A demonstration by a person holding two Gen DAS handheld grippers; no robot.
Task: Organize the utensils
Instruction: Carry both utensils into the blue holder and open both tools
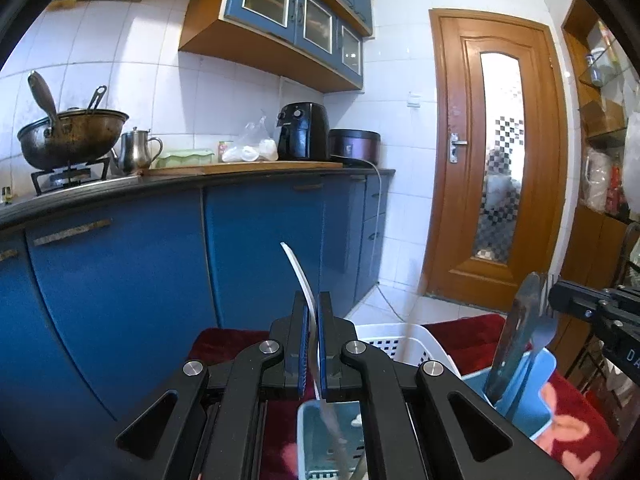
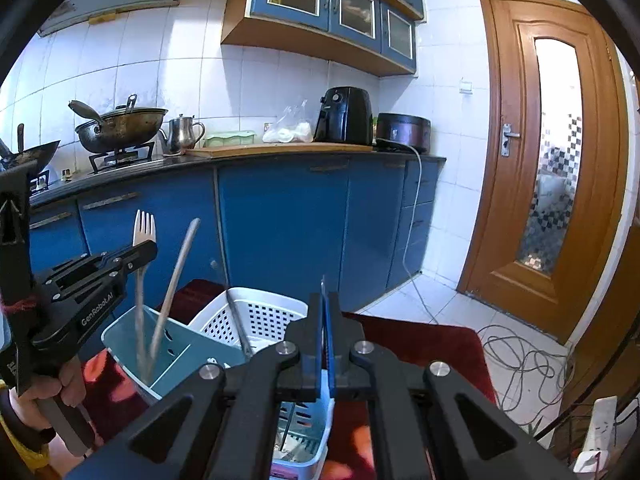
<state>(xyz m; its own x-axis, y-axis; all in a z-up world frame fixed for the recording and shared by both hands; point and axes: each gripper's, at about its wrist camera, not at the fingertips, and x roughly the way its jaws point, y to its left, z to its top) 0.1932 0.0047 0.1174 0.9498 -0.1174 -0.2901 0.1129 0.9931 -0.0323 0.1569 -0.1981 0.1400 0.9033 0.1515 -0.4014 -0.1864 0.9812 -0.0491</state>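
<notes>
Left hand-held gripper (image 1: 313, 308) has its blue-padded fingers closed narrowly on a white plastic fork (image 2: 144, 229), held upright; from its own camera the fork shows only edge-on as a thin white curved strip, and the lower shaft blurs as it runs down into a pale teal utensil caddy (image 2: 120, 334) whose bottom is cut off by the frame. In the right wrist view the tines stand clear above the gripper tips, while the handle below is smeared and hard to read inside the caddy. Beside it in the same caddy leans a long grey utensil (image 2: 178, 276), tilted to the right; its end cannot be identified.

Right hand-held gripper (image 2: 325, 312) is pinched nearly shut on a thin metal piece seen edge-on, too slim to name from its own camera. From the left wrist view a blurred metal utensil (image 1: 520, 328) stands at that gripper's tips above a blue caddy (image 1: 540, 372); whether it is actually clamped cannot be told.

Behind the caddies sits a white perforated basket (image 2: 260, 312), partly hidden by the grippers. All rest on a dark red patterned cloth (image 2: 432, 340) covering the tabletop. A bare hand (image 2: 60, 388) grips the left tool's handle low at the frame edge
</notes>
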